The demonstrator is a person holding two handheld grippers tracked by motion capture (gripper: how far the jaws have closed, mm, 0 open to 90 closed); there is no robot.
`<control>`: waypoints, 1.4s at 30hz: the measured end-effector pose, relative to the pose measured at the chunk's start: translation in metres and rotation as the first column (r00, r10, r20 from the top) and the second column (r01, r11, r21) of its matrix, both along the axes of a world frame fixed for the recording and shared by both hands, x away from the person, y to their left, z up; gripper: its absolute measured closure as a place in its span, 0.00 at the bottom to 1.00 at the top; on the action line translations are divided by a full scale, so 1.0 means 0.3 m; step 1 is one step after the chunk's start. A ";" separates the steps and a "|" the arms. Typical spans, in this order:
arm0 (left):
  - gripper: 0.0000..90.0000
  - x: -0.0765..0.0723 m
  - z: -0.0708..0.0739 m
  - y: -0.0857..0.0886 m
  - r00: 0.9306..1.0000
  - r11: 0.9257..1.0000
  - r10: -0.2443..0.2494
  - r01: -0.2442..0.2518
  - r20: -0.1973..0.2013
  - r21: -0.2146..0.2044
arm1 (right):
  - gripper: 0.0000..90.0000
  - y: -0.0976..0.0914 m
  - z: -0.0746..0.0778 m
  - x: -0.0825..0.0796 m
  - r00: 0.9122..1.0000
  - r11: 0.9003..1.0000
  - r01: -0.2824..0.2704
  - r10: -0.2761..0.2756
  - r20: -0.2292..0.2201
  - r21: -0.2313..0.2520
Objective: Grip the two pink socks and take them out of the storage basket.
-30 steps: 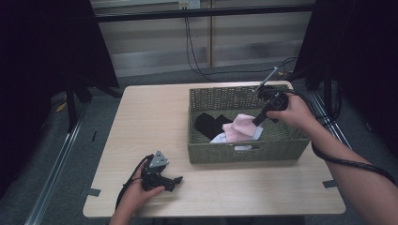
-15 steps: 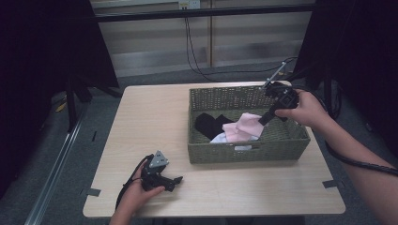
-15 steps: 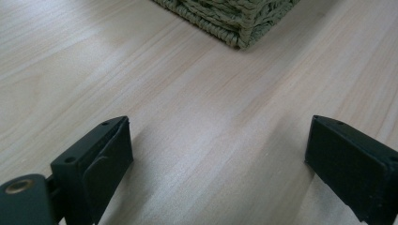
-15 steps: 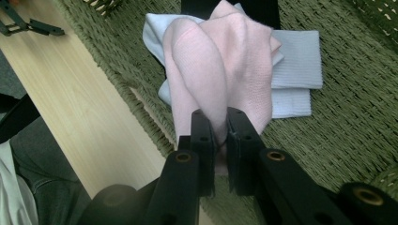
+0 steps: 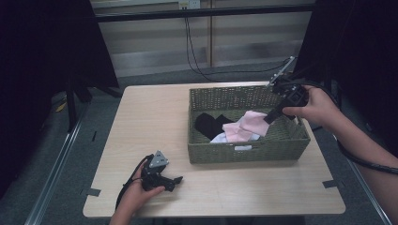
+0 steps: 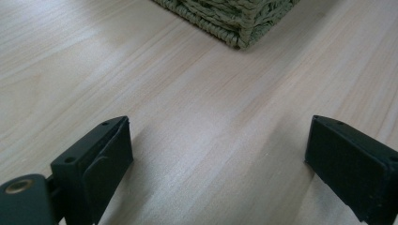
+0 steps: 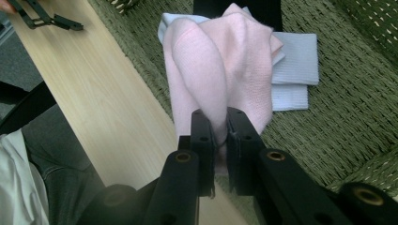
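A green woven basket (image 5: 244,152) stands on the right half of the table. Inside it lie a pink sock (image 5: 248,125), a black garment (image 5: 210,123) and a pale blue-white cloth (image 5: 220,138). My right gripper (image 5: 268,119) hangs over the basket's right side, shut on one end of the pink sock (image 7: 220,70), which dangles from the jaws above the pale blue cloth (image 7: 293,70). My left gripper (image 5: 176,180) rests low over the table's front left, jaws wide open on bare wood (image 6: 216,140). A corner of the basket (image 6: 244,28) lies ahead of it.
The wooden table (image 5: 155,117) has free room on its left half. Cables trail from both grippers. Dark curtains flank the table. In the right gripper view the other gripper (image 7: 47,18) shows at the top left, beyond the basket wall.
My right gripper has risen and drifted right over the basket, lifting the pink sock with it. The left gripper has stayed put.
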State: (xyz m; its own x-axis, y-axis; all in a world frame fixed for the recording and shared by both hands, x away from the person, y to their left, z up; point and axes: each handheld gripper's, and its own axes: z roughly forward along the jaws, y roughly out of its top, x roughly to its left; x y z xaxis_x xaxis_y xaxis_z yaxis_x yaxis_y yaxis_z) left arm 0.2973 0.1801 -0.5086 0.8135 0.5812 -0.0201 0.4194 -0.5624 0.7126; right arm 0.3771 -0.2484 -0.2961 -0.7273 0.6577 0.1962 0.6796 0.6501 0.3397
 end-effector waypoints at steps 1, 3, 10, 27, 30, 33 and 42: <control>0.08 0.000 0.000 0.000 1.000 1.000 -0.001 0.001 0.000 0.001 | 0.91 -0.001 0.003 -0.003 1.000 1.000 -0.002 0.002 0.001 0.003; 0.08 0.000 0.000 0.000 1.000 1.000 0.000 0.000 0.000 0.000 | 0.91 -0.004 0.012 -0.011 1.000 1.000 -0.006 0.006 0.004 0.006; 0.08 0.000 0.000 0.000 1.000 1.000 0.000 0.000 0.002 0.002 | 0.91 -0.016 0.033 -0.052 1.000 0.999 -0.021 0.020 0.009 0.049; 0.08 -0.001 -0.002 -0.001 1.000 1.000 0.003 -0.003 -0.002 -0.006 | 0.91 0.019 -0.004 -0.164 0.993 0.991 -0.121 0.121 0.005 0.064; 0.08 -0.001 -0.002 -0.001 1.000 1.000 0.003 -0.003 -0.001 -0.006 | 0.91 0.029 -0.009 -0.180 0.991 0.989 -0.132 0.132 0.003 0.068; 0.08 -0.002 -0.001 -0.001 1.000 1.000 0.004 -0.004 -0.003 -0.005 | 0.91 0.036 -0.020 -0.191 0.989 0.986 -0.149 0.149 0.005 0.076; 0.08 -0.001 0.000 0.001 1.000 1.000 -0.004 0.004 -0.002 0.004 | 0.90 0.056 -0.074 -0.218 0.985 0.981 -0.171 0.173 -0.008 0.088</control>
